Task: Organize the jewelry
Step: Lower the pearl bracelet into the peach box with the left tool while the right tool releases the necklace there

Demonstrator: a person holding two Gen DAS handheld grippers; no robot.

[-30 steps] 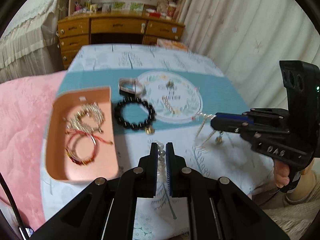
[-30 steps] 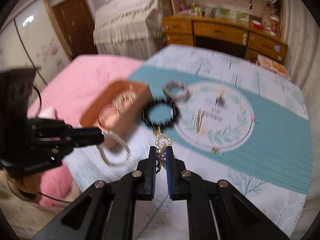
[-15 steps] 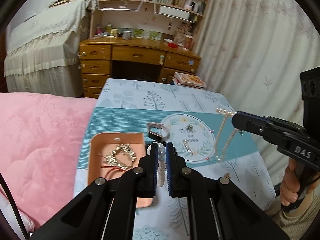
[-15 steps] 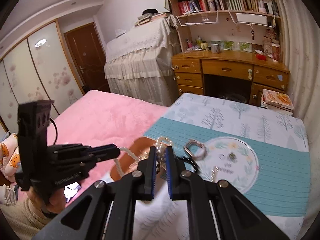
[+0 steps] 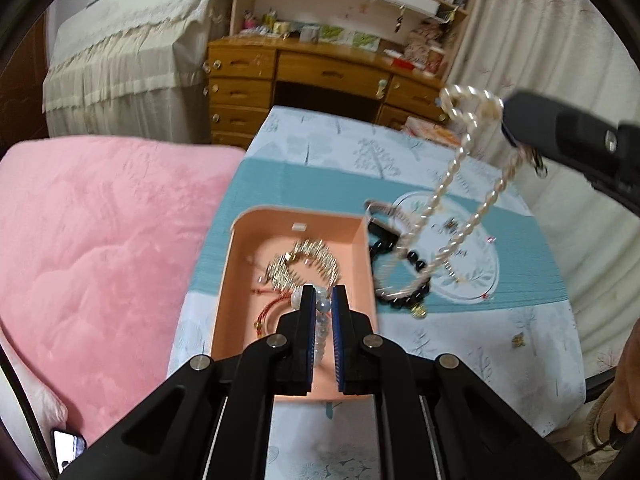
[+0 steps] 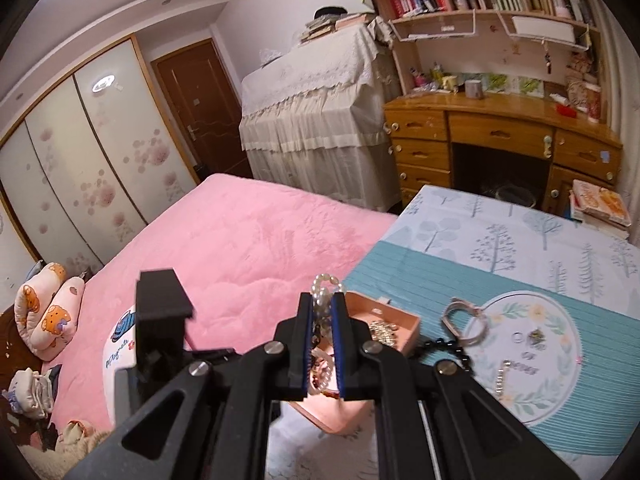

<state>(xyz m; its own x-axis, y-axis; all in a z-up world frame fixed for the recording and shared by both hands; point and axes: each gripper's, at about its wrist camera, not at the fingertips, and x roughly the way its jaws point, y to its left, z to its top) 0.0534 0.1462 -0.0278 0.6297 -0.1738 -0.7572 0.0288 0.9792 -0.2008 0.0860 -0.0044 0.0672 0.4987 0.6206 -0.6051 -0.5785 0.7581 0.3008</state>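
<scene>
Up close, the left gripper (image 5: 323, 300) has its jaws nearly closed on one end of a pearl necklace (image 5: 452, 216), pale beads pinched between the blue pads. The right gripper (image 6: 322, 307) is clamped the same way on the other end, a loop of pearls poking out past its tips. In the left wrist view the strand hangs slack in the air from the right gripper (image 5: 505, 122), its doubled loop dangling over the table to the right of the pink tray (image 5: 228, 280), with its low end near the tray's right wall.

That shallow pink tray sits on the teal cloth at the table's left edge, next to the pink bedspread (image 5: 100, 240). Inside it lie a silvery spiky bracelet (image 5: 306, 262) toward the far end and a red cord bracelet (image 5: 272, 308) nearer, partly hidden by the left gripper's fingers.

Outside the tray, just to its right, a black bead bracelet (image 5: 404, 284) rests on the cloth, with a silver bangle (image 5: 380, 210) beyond it. Small pieces lie on the round floral print (image 5: 476, 256), too small to identify. A tiny gold item (image 5: 519, 340) sits alone on the near right of the tablecloth.
</scene>
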